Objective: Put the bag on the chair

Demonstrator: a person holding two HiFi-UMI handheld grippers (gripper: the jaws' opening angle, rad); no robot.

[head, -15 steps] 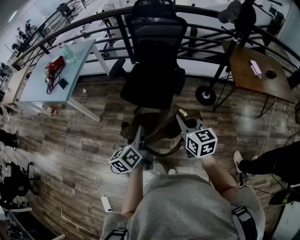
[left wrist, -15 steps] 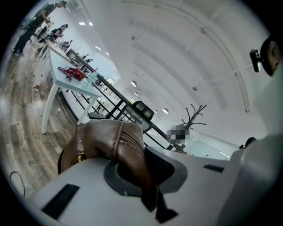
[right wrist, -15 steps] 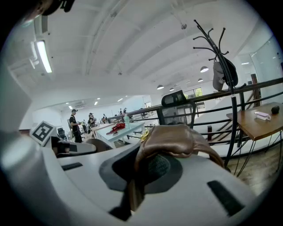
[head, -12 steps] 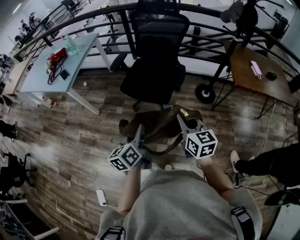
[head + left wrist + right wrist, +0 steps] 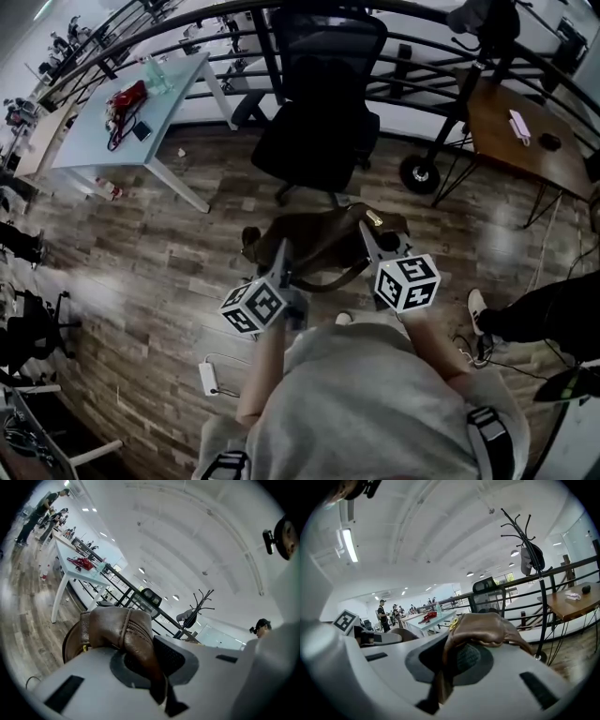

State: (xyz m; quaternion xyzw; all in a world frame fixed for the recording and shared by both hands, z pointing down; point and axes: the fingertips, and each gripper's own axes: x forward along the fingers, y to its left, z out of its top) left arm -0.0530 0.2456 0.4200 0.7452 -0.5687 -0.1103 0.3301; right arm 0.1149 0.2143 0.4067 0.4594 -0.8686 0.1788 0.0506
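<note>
A brown leather bag (image 5: pixel 314 246) hangs in the air between my two grippers, above the wooden floor in front of the black office chair (image 5: pixel 319 141). My left gripper (image 5: pixel 280 265) is shut on the bag's left edge; brown leather (image 5: pixel 133 641) is pinched between its jaws. My right gripper (image 5: pixel 367 233) is shut on the bag's right edge by a gold clasp (image 5: pixel 454 622), with leather (image 5: pixel 485 629) folded over its jaws. The chair's seat stands a short way beyond the bag, facing me.
A white table (image 5: pixel 141 112) with a red item stands at the left, a wooden desk (image 5: pixel 525 141) at the right. A black railing (image 5: pixel 422 56) runs behind the chair. A coat stand (image 5: pixel 529 545) is at the right. Someone's leg and shoe (image 5: pixel 483 319) are at the right.
The bag and both grippers have kept their hold. The view has shifted a little, and the chair now sits slightly farther up and nearer the bag's line.
</note>
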